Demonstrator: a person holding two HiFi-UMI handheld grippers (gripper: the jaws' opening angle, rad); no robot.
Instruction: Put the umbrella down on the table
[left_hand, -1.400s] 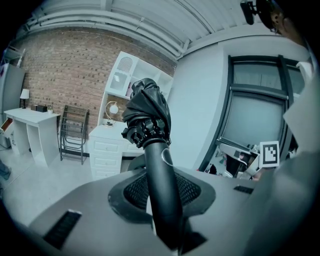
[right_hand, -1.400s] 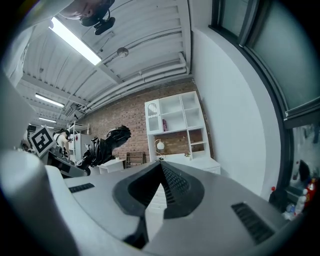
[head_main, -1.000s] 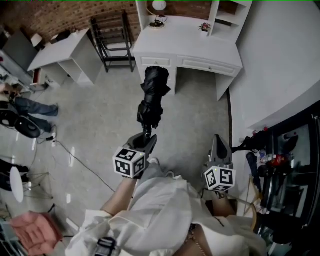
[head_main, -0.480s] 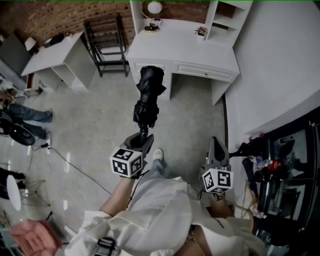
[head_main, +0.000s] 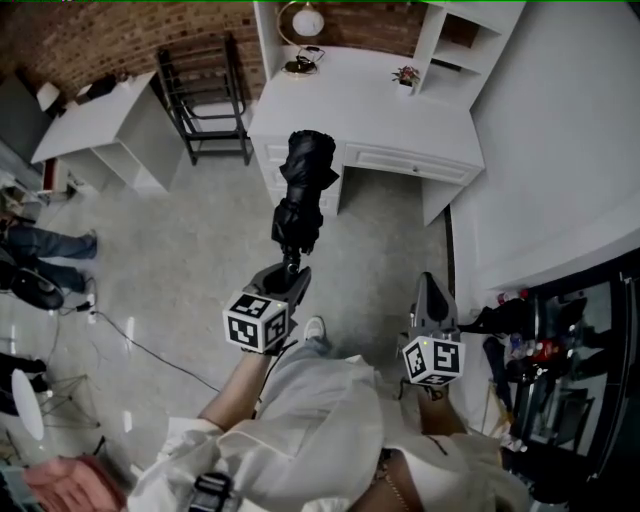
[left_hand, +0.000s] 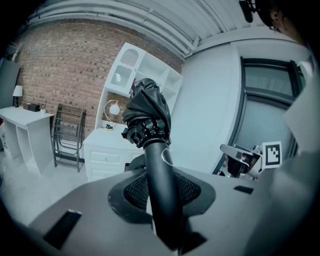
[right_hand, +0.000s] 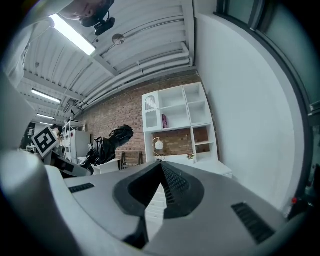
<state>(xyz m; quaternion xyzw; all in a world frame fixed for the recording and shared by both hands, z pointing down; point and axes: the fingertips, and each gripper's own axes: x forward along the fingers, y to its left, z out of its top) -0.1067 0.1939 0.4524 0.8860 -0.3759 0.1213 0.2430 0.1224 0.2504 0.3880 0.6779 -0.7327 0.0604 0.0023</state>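
1. Two grippers show in the head view. The left gripper (head_main: 290, 278) holds a folded black umbrella (head_main: 304, 190) by its lower end. The bundle points up and away from the person, in the air over the floor (head_main: 200, 240). The umbrella's top overlaps the front edge of the white counter (head_main: 380, 110) in this view, but it is not lying on the counter. On the counter stand a round lamp (head_main: 305, 22) at the back and a small plant (head_main: 406, 75) beside the shelves (head_main: 455, 45). The right gripper (head_main: 431, 290) is well apart to the right, lower in the picture, and carries nothing.

2. Left gripper view: the fingers (left_hand: 131, 192) are clamped on the umbrella's smooth black handle (left_hand: 161, 180). The handle rises between them, tilted slightly left, up to the crumpled fabric. The counter stands beyond the umbrella, against a brick wall (left_hand: 55, 65). The right gripper's marker cube (left_hand: 271, 154) shows near the right edge.

3. Right gripper view: the fingers (right_hand: 175, 185) meet at their tips, with only a thin slit lower down and nothing between them. They point toward the counter and the white shelves above it. The umbrella shows at the left, up in the air, near the left gripper's marker cube (right_hand: 45, 141).
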